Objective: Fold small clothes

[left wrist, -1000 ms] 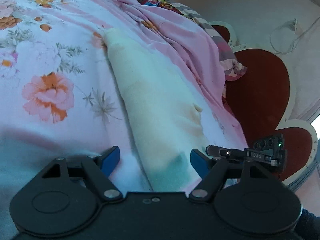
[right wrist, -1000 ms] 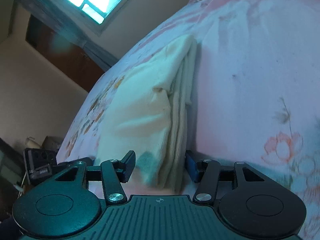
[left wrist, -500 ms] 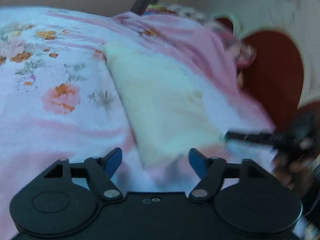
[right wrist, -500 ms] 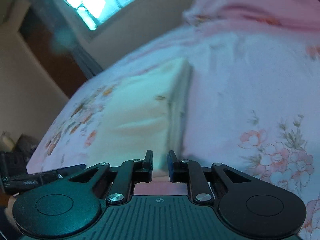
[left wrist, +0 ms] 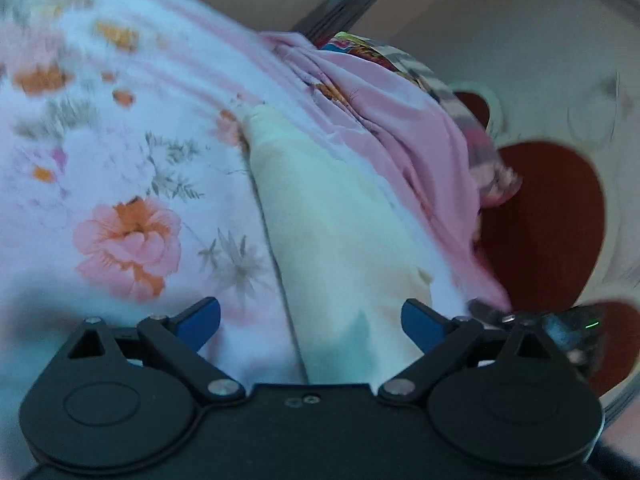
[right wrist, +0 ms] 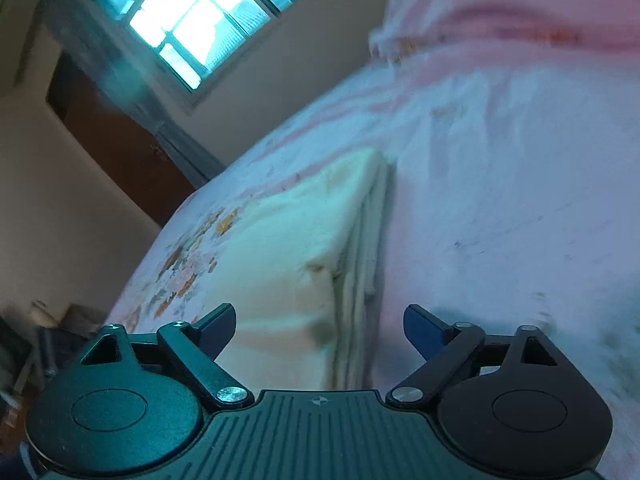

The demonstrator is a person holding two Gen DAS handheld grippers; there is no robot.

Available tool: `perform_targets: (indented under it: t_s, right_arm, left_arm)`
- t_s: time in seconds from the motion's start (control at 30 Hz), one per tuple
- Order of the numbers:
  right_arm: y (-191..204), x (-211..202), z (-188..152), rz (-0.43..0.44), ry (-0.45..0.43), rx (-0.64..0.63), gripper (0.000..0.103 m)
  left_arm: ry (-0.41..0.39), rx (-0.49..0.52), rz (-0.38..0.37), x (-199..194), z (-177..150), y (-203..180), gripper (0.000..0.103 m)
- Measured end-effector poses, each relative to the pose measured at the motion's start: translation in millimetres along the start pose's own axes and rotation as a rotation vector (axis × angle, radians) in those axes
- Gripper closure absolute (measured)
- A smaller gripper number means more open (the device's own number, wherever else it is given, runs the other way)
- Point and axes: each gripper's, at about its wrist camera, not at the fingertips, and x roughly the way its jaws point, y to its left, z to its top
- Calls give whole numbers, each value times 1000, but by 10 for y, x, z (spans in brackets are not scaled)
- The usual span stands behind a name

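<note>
A folded cream cloth point(left wrist: 336, 232) lies flat on the floral bedsheet point(left wrist: 120, 184). In the left wrist view my left gripper point(left wrist: 310, 322) hangs over its near end, jaws opening wide, pads apart from the fabric. In the right wrist view the same cream cloth point(right wrist: 296, 256) shows its stacked folded edge. My right gripper point(right wrist: 320, 326) straddles that near edge, jaws opening, nothing pressed between the fingers. The right gripper's tip point(left wrist: 520, 318) shows at the lower right of the left wrist view.
A crumpled pink cover point(left wrist: 400, 120) lies beyond the cloth with a patterned garment point(left wrist: 360, 46) on it. A red heart-shaped headboard point(left wrist: 552, 220) stands at the right. A window point(right wrist: 200, 16), a dark door point(right wrist: 116, 148) and clutter point(right wrist: 36, 340) lie off the bed's far side.
Both grippers pulled back from the cloth, then came forward over its near end again. The right jaws went nearly shut and have reopened; the left jaws spread wider.
</note>
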Motion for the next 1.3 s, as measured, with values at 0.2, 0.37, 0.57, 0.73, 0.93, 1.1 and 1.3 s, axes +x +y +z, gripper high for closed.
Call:
perform_targets:
  t_s: [0.2, 0.37, 0.57, 0.73, 0.93, 1.1, 1.3]
  right_arm:
    - [-361, 416, 287, 143, 69, 89, 34]
    - [-398, 698, 416, 197, 120, 51, 49]
    - [-439, 836, 471, 235, 131, 10, 50]
    - [-283, 748, 378, 161, 102, -56, 68]
    - [491, 166, 237, 118, -12, -236, 72]
    - [1296, -704, -135, 180, -98, -346, 72]
    - [2170, -1320, -602, 253, -139, -446, 72]
  left_arm:
    - [92, -51, -155, 360, 253, 331, 64]
    - [118, -70, -264, 619, 351, 468, 64]
    - [89, -52, -285, 719, 374, 443, 63]
    - [62, 69, -167, 672, 349, 218, 72]
    - [-67, 162, -150, -8, 268, -322, 74]
    - [-154, 277, -186, -1024, -99, -1126, 74]
    - [-202, 374, -179, -1948, -430, -1766, 74]
